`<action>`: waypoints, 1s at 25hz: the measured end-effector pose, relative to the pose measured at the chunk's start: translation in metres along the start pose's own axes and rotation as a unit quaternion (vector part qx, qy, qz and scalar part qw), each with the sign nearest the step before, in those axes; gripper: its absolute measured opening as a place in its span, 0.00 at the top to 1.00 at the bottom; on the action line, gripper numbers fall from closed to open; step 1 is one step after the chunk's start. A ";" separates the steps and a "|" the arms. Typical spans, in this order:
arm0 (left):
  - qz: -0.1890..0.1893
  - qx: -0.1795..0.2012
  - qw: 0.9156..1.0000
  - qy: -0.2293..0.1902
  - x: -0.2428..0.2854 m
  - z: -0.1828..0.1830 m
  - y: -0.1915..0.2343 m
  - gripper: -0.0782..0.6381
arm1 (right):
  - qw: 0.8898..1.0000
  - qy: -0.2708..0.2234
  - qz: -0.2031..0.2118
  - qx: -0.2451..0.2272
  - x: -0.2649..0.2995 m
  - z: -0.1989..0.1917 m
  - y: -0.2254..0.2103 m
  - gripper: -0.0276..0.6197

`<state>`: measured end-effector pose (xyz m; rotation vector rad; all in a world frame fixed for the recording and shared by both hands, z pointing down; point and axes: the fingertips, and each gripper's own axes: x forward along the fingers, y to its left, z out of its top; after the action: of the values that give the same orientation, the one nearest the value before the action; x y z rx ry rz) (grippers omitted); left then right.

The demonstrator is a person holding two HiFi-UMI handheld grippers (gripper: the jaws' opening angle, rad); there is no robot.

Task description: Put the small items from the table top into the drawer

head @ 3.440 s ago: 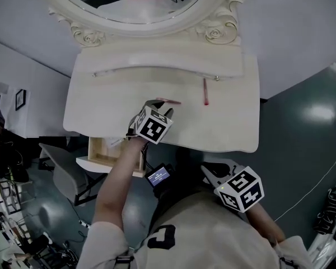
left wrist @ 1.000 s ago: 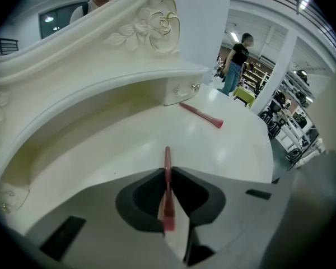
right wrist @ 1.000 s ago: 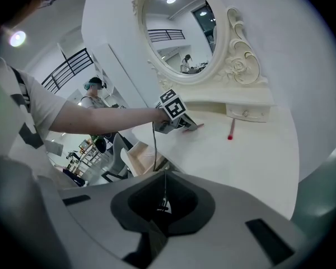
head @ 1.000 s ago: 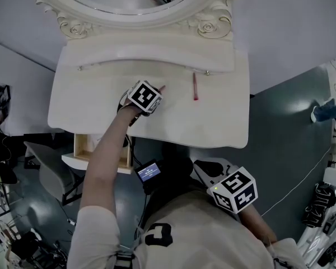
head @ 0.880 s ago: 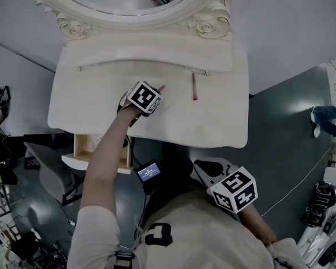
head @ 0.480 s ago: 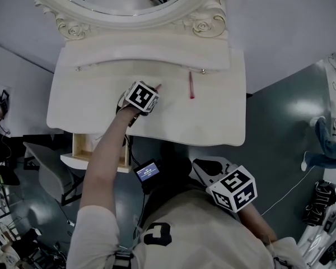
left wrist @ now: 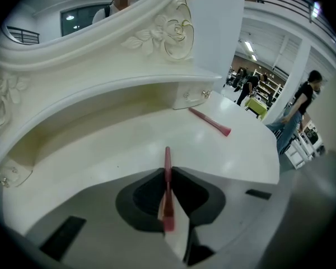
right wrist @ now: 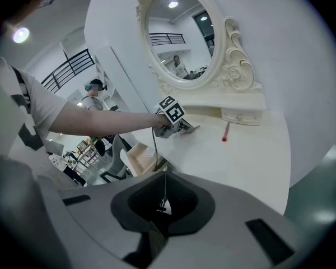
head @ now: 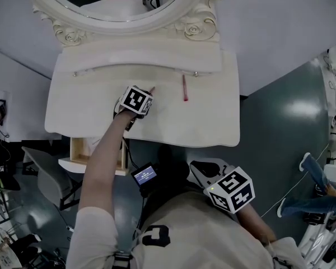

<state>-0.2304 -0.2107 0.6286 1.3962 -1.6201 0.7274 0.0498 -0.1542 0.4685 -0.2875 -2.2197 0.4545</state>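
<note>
A thin pink stick (left wrist: 167, 157) is pinched between the jaws of my left gripper (left wrist: 167, 171), its tip poking out ahead just above the white dressing table (left wrist: 101, 150). From the head view, that left gripper (head: 148, 92) sits over the table's middle. A second pink stick (head: 185, 88) lies to its right near the back shelf, also seen in the left gripper view as the second stick (left wrist: 210, 121). The wooden drawer (head: 78, 149) stands pulled out under the table's left front. My right gripper (head: 200, 169) is shut and empty, held low near my body.
An oval mirror (head: 123, 4) in an ornate white frame stands behind the table. The back shelf has a small knobbed drawer (left wrist: 193, 94). A small lit screen (head: 144, 176) hangs at my waist. People walk on the floor to the right (head: 319, 178).
Earlier the pink stick lay on the table just ahead of my left gripper; now the jaws grip it. Over the last second the gripper has hardly moved; only the view shifted.
</note>
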 end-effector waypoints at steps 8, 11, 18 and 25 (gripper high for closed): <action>0.010 0.006 1.000 -0.001 -0.001 -0.001 0.001 0.76 | 1.000 -0.003 -0.003 0.001 -0.003 -0.002 0.000 0.91; 0.013 0.014 1.000 0.010 -0.004 -0.006 0.000 0.76 | 1.000 -0.003 -0.001 0.001 -0.003 -0.003 0.000 0.91; 0.031 0.036 0.999 0.008 -0.021 -0.017 0.003 0.76 | 1.000 -0.002 0.010 -0.007 0.000 -0.002 0.004 0.91; 0.029 0.040 0.999 -0.007 -0.044 -0.016 -0.005 0.76 | 0.999 -0.001 0.024 -0.026 0.004 0.000 0.013 0.91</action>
<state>-0.2217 -0.1770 0.5968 1.4181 -1.6637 0.8252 0.0476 -0.1407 0.4656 -0.3692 -2.2336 0.4247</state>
